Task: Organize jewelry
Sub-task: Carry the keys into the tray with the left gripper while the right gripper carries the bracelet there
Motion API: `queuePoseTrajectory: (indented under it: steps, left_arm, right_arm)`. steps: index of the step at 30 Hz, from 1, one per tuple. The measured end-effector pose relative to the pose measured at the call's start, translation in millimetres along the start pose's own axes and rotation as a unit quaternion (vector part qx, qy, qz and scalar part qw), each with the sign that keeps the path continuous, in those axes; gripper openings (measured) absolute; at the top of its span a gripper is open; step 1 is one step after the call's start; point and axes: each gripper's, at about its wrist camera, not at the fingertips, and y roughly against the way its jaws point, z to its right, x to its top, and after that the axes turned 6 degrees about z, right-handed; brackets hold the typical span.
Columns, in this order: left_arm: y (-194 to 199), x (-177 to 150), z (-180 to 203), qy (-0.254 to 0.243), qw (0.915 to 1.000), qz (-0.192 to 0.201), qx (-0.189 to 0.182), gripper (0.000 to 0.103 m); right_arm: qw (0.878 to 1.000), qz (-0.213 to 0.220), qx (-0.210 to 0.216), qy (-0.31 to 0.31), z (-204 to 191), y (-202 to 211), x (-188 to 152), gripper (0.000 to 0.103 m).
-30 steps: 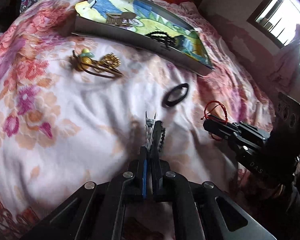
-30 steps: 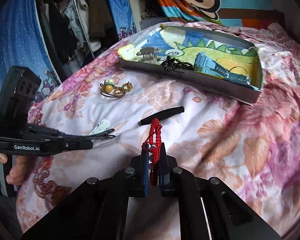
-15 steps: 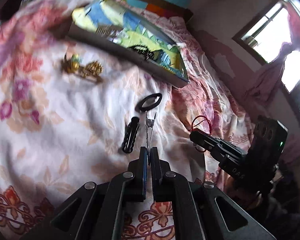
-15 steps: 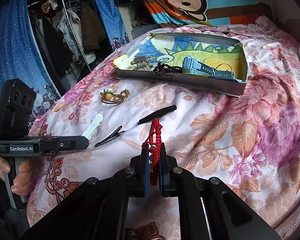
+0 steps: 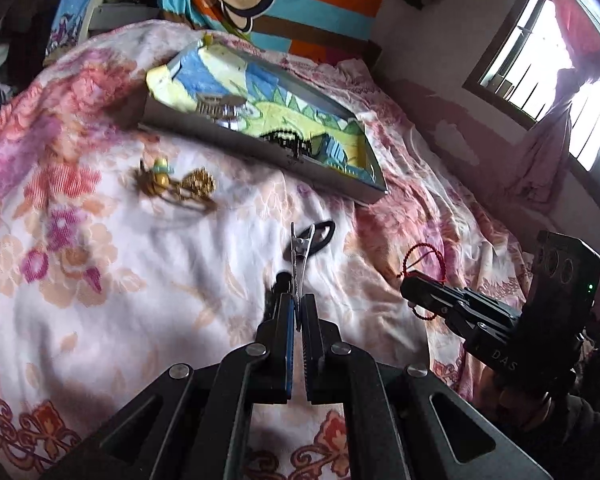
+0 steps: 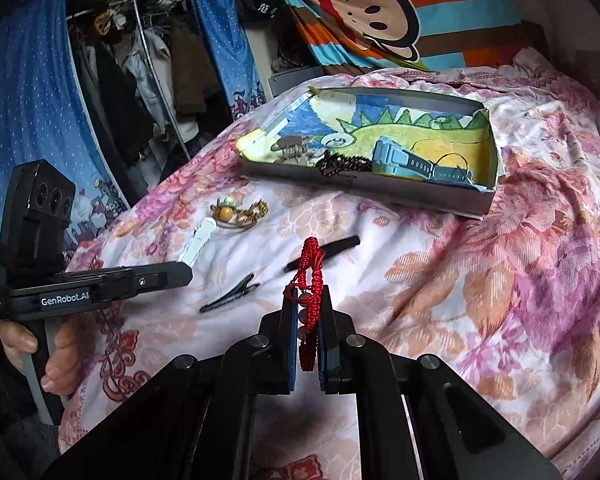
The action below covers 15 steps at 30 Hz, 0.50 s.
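My left gripper is shut on a slim white-and-metal hair clip, held above the floral bedspread; from the right wrist the same clip sticks out past the left gripper. My right gripper is shut on a red string bracelet, which loops up from the right gripper as a red loop. A black hair clip lies on the bed between the two grippers. A shallow box with a dinosaur drawing lies farther back.
A black hair tie and a gold jewelry cluster with a yellow bead lie on the bedspread before the box. Inside are a blue watch, black beads and a grey claw clip. A hand grips the left handle.
My left gripper rose and tilted upward with the white clip; the black hair clip that lay against it a second ago stays on the bed. The right gripper keeps the red bracelet, almost still.
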Motion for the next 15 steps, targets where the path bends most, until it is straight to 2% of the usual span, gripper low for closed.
queuePoseTrajectory:
  steps: [5,9,12,15]
  left_arm:
    - [-5.6,26.4,6.3,-0.011,0.9996,0.022,0.011,0.004]
    - [-18.7,61.2,10.5,-0.003,0.9986,0.049,0.018,0.004]
    - [-36.6,90.6,17.2,-0.011,0.9973,0.065,0.032,0.004]
    - [-59.5,113.9,22.6,-0.02,0.9971,0.061,0.041,0.004]
  right_arm:
    - [0.999,0.022,-0.023,0.022,9.7,-8.2,21.2,0.008]
    - [0.997,0.048,-0.046,0.038,25.8,-19.8,50.5,0.008]
    - [0.996,0.071,-0.056,0.017,46.8,-29.3,69.8,0.008]
    - [0.994,0.098,-0.052,-0.022,69.6,-39.2,80.2,0.008]
